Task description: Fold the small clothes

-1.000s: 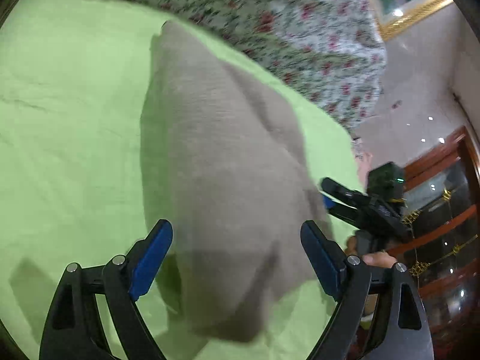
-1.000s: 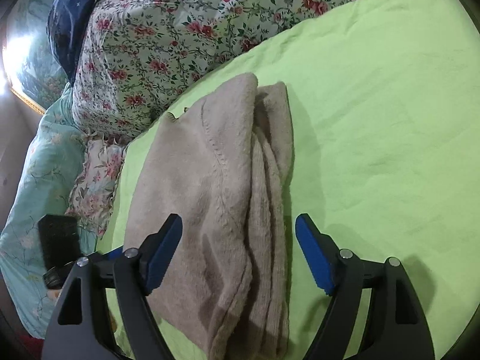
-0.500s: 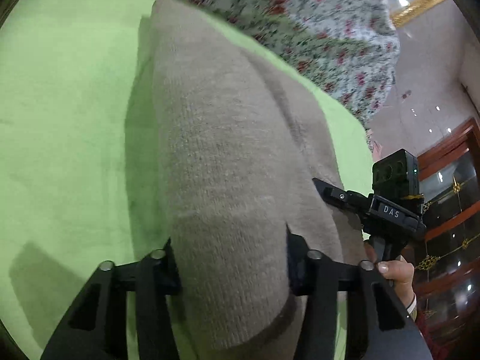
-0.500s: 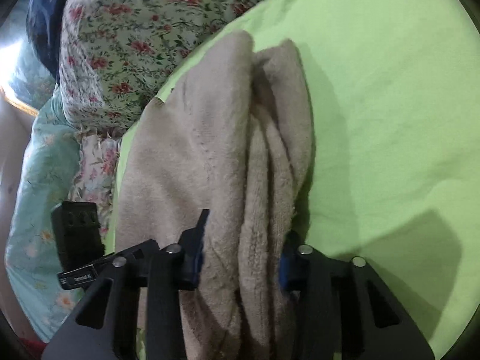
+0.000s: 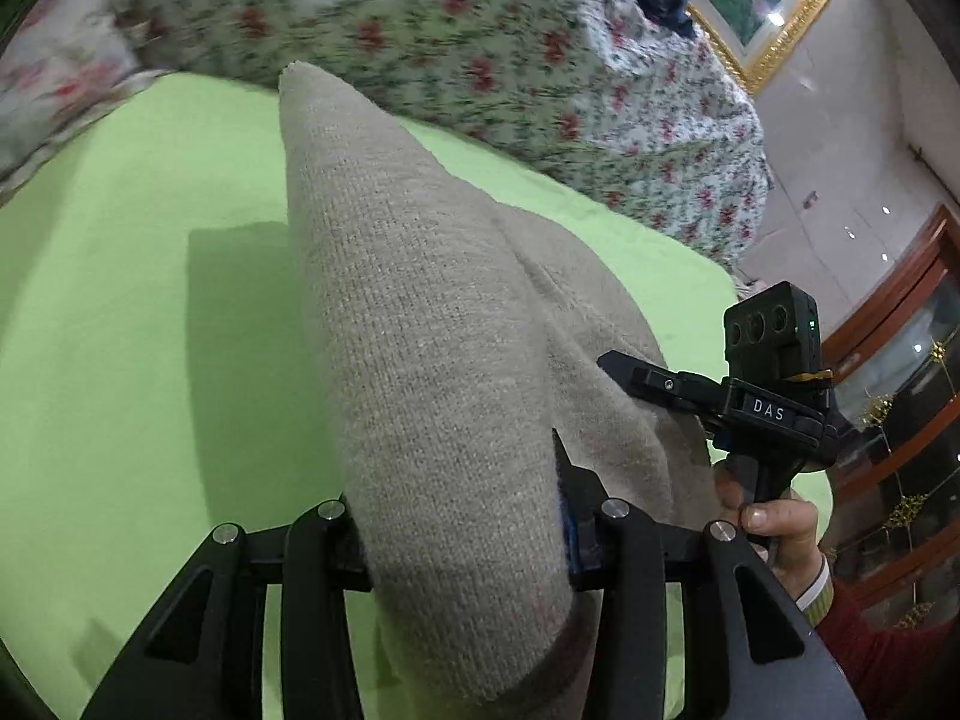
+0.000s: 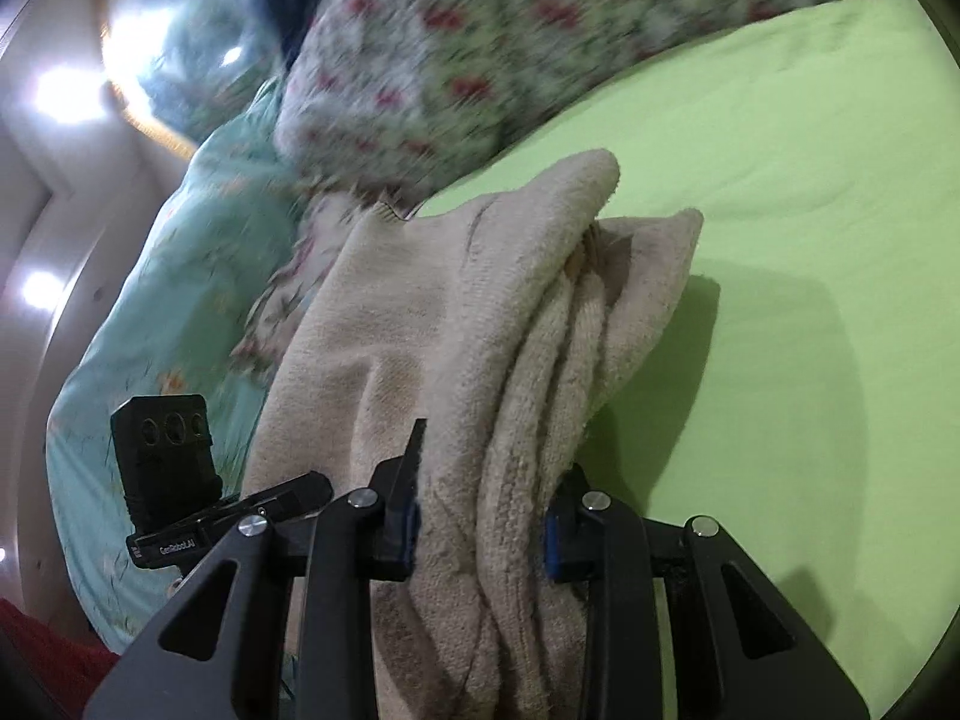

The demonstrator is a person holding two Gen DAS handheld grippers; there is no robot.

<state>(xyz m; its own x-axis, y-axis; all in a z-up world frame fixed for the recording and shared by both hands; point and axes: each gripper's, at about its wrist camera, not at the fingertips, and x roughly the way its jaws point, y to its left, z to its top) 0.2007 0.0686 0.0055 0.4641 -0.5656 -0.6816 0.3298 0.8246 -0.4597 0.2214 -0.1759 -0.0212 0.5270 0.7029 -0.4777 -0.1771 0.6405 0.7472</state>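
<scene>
A beige knitted garment [image 5: 420,300] is bunched into a thick fold and hangs lifted above the green sheet [image 5: 150,300]. My left gripper [image 5: 459,504] has its jaws closing, pads pressed into the fold's near end. In the right wrist view the same garment [image 6: 450,300] shows several fleecy layers. My right gripper [image 6: 483,498] is also closing, squeezing those layers between its blue pads. The right gripper [image 5: 660,381] appears at the garment's right side in the left view, held by a hand [image 5: 774,528]. The left gripper [image 6: 240,510] shows at the lower left of the right view.
A floral quilt [image 5: 480,60] lies heaped along the far side of the bed. Turquoise bedding [image 6: 180,270] lies beyond the garment on the left. A wooden glass-front cabinet [image 5: 900,360] and tiled floor lie past the bed's right edge. Open green sheet [image 6: 810,240] stretches on the right.
Both grippers went from wide open around the garment to closed on it. The garment has come up off the sheet, and both views have swung toward the floral quilt.
</scene>
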